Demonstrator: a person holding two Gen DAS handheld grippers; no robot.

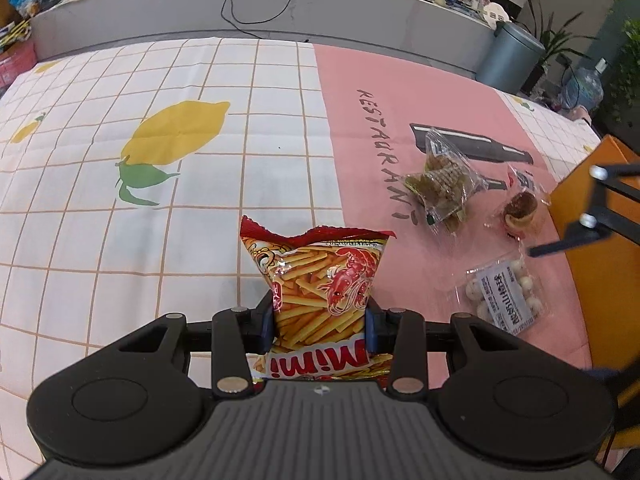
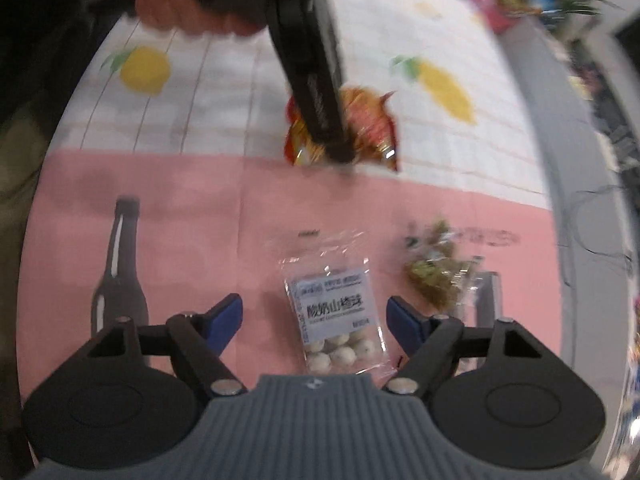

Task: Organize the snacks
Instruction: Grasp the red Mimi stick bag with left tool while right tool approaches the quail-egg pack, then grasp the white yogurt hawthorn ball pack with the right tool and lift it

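My left gripper [image 1: 320, 320] is shut on a red and yellow Mimi shrimp-stick bag [image 1: 320, 280] and holds it above the tablecloth; the bag also shows in the right wrist view [image 2: 360, 128] under the left gripper's body. My right gripper [image 2: 314, 316] is open, its blue pads on either side of a clear packet of white balls [image 2: 336, 320] lying on the pink cloth; this packet also shows in the left wrist view [image 1: 504, 296]. A clear bag of greenish biscuits [image 1: 440, 184] and a small wrapped tart [image 1: 520, 208] lie beyond it.
An orange box [image 1: 600, 240] stands at the table's right edge. The lemon-print checked cloth [image 1: 160, 120] covers the left half. A grey counter [image 1: 280, 4] with cables runs behind the table, with a bin [image 1: 508, 56] at its right.
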